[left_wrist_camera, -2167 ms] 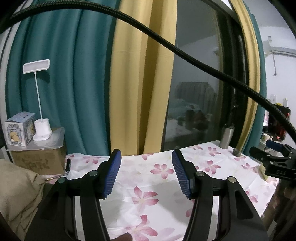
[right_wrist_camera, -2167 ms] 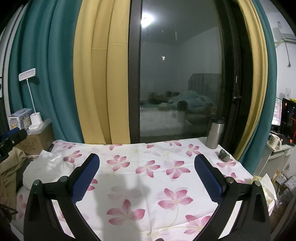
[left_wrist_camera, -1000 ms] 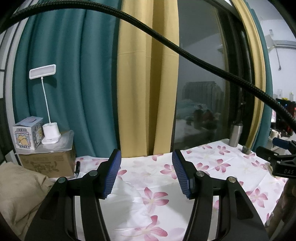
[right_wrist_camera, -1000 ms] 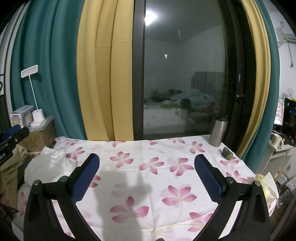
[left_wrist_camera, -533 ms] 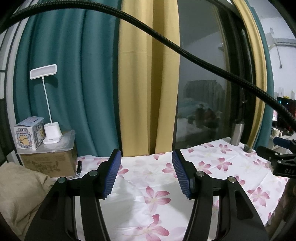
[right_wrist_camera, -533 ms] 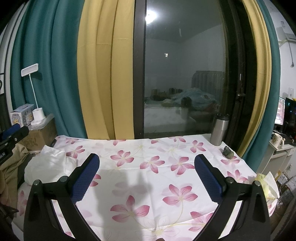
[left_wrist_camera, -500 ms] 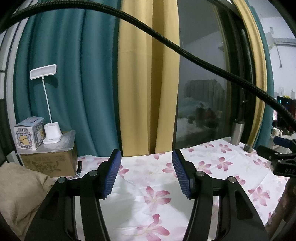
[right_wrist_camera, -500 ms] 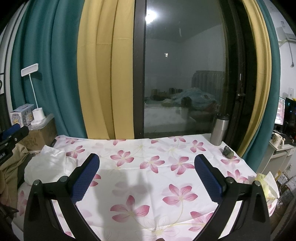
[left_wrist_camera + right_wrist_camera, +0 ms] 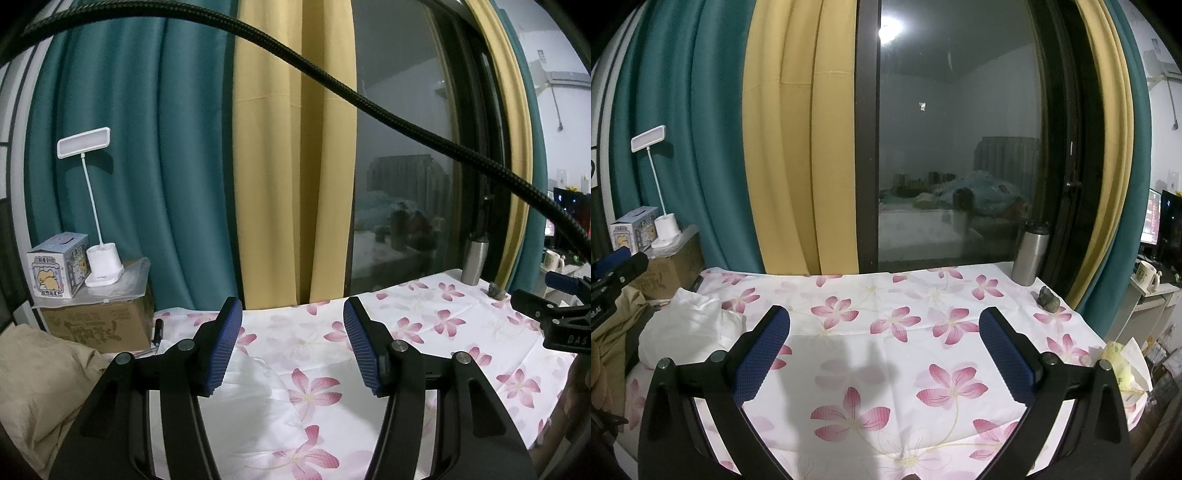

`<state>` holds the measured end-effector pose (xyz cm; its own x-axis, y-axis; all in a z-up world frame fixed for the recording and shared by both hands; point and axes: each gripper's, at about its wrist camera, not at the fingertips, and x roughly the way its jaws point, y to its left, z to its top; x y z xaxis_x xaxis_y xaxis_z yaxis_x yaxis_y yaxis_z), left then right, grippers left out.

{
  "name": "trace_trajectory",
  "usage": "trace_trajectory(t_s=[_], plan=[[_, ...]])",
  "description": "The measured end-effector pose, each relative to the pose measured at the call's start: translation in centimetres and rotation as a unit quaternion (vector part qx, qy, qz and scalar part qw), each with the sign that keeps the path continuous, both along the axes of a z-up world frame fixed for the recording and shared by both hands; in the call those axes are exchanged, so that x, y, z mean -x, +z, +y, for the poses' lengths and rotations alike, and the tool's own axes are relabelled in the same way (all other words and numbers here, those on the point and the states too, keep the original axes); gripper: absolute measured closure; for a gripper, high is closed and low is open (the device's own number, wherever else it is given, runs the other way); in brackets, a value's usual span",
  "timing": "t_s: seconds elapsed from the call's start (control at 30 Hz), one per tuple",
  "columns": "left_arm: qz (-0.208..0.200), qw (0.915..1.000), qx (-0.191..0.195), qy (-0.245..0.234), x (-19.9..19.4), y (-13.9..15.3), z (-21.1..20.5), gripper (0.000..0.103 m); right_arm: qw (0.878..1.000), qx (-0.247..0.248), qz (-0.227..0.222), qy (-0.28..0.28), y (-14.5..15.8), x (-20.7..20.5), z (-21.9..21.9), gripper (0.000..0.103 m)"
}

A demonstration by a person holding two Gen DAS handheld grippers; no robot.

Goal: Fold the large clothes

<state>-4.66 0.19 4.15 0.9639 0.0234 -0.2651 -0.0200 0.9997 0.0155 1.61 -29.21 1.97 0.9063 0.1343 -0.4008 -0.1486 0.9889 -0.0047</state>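
Status: folding not begun, by the look of it.

Left gripper: jaws parted, nothing between them; raised above the table.

Right gripper: jaws wide apart, nothing held; likewise above the flowered tablecloth.

White garment: crumpled heap, unfolded, ahead and well to the left of the right gripper; just below and ahead of the left gripper's left finger.

Tan cloth: bunched further left, off the table edge.

Remaining: pick up, spread flat, fold.
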Motion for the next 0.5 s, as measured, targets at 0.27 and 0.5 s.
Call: trace_trajectory(t_s=[0.27,0.5], plan=[[0.005,1.0,-0.005,-0.004,-0.49,-0.21,0.18,0.043,1.0,-0.001,0.007,-0.002,-0.45,-0.31,0.07,0.002],[0.004,0.9996,-0.024,-0.01,-0.81,-0.56,-0.16,0.043,1.0,-0.002,0.012,-0.002,-0.65,-0.53,0.0,0.002]])
